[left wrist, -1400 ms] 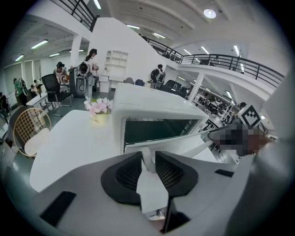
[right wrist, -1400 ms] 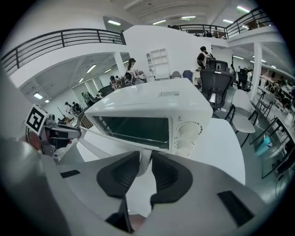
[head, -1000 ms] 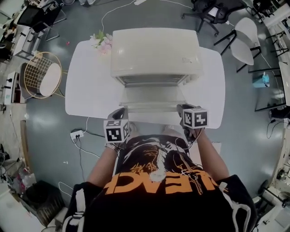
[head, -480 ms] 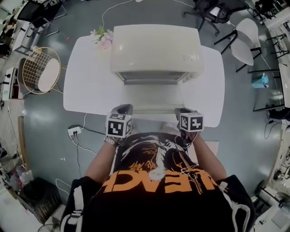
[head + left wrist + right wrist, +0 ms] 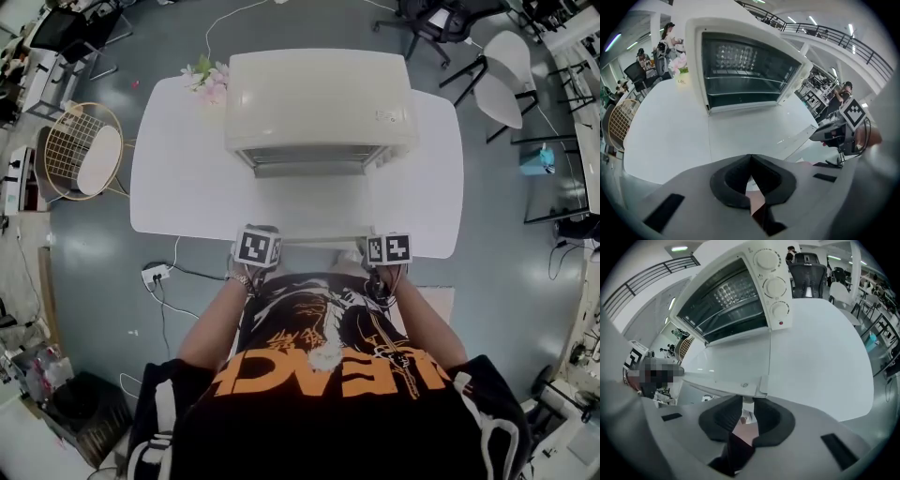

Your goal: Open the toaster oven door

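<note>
The cream toaster oven (image 5: 319, 98) stands at the back of the white table (image 5: 187, 178). Its glass door (image 5: 314, 202) lies folded down flat, and the racks inside show in both gripper views. My left gripper (image 5: 265, 230) hangs at the door's front left corner, off the table's front edge. In the left gripper view the left gripper (image 5: 751, 157) is shut with nothing between its tips. My right gripper (image 5: 377, 242) sits at the door's front right corner. There the right gripper (image 5: 747, 401) is closed, from below, on a thin white piece of the door's front edge (image 5: 740, 386).
Pink flowers (image 5: 208, 82) stand at the table's back left corner. A wire chair (image 5: 84, 150) is on the floor to the left, and a power strip (image 5: 155, 275) lies below the table's front left. Office chairs (image 5: 506, 80) stand at the far right.
Both grippers have drawn back toward the person, along the table's front edge. The left gripper has come off the door's front edge. The door stays down flat.
</note>
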The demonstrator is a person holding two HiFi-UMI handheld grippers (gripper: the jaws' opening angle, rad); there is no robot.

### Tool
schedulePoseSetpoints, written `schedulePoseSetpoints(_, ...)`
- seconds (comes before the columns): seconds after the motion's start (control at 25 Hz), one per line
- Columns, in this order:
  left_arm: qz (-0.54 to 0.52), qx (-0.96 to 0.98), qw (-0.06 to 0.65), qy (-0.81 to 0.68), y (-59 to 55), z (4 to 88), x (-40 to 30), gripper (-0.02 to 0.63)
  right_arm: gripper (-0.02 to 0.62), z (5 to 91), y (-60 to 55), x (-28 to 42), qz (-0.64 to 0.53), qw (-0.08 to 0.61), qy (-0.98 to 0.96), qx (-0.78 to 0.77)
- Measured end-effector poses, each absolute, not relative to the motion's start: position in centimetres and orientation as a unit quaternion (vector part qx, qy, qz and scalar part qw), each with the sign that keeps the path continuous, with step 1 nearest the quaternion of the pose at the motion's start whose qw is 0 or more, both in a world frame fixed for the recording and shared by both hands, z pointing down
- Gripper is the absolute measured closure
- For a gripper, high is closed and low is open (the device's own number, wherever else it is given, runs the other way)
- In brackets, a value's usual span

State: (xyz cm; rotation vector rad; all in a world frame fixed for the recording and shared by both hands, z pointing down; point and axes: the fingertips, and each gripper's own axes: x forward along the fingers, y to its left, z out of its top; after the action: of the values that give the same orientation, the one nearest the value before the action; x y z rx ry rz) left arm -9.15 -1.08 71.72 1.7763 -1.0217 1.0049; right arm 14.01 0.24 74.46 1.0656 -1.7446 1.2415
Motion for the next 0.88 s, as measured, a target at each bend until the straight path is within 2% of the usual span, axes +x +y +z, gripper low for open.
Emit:
schedulePoseSetpoints(0.44, 0.456, 0.674, 0.42, -0.402, -0.5, 76.8, -9.4, 0.586, 0.514, 78.0, 2.2, 15.0, 0.511, 0.418, -0.641, 0.391)
schedulePoseSetpoints(0.8, 0.467, 0.678, 0.416, -0.386, -0.5, 78.0, -8.4, 0.584, 0.525, 77.5, -0.1, 14.1, 0.461, 0.444, -0.658, 0.397)
schedulePoseSetpoints(0.88, 0.451, 0.692, 0.41, -0.386, -0.8, 78.1, -8.3, 0.583, 0.553, 77.6, -0.4, 14.3, 0.452, 0.455, -0.656, 0.399)
